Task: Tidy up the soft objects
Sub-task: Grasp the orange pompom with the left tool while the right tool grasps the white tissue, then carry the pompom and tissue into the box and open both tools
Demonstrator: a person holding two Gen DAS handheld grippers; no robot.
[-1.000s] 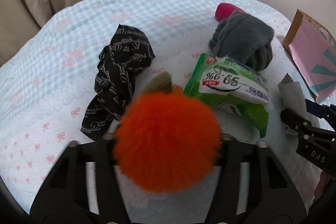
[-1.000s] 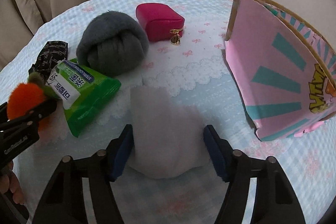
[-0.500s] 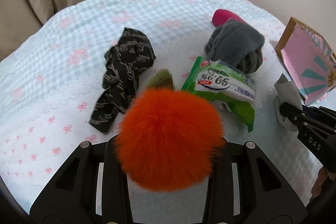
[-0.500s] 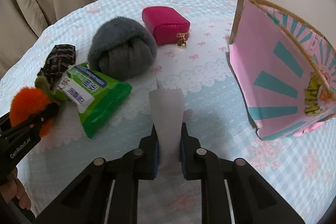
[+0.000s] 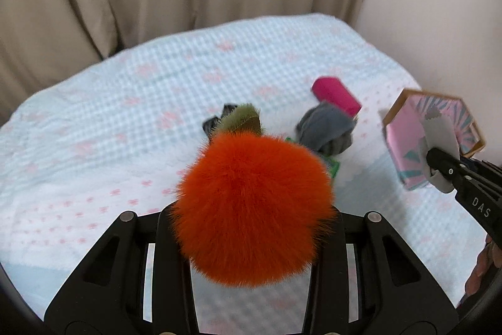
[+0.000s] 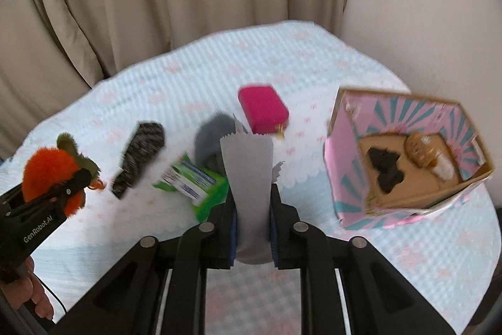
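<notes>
Left gripper (image 5: 254,218): clenched on the orange pompom (image 5: 254,206), held above the bedspread (image 5: 125,121).
Right gripper (image 6: 252,228): clamped on the grey cloth (image 6: 248,171), which stood upright between its fingers.
Pink box (image 6: 404,159): open-topped, ahead and right of the right gripper; dark and tan items inside.
Magenta pouch (image 6: 263,109): ahead of the right gripper, beyond the grey knot pillow (image 6: 210,140).
Wipes pack (image 6: 194,184): ahead-left of the right gripper, just beside the pillow.
Black patterned cloth (image 6: 139,157): further left, between the wipes pack and the left gripper.
</notes>
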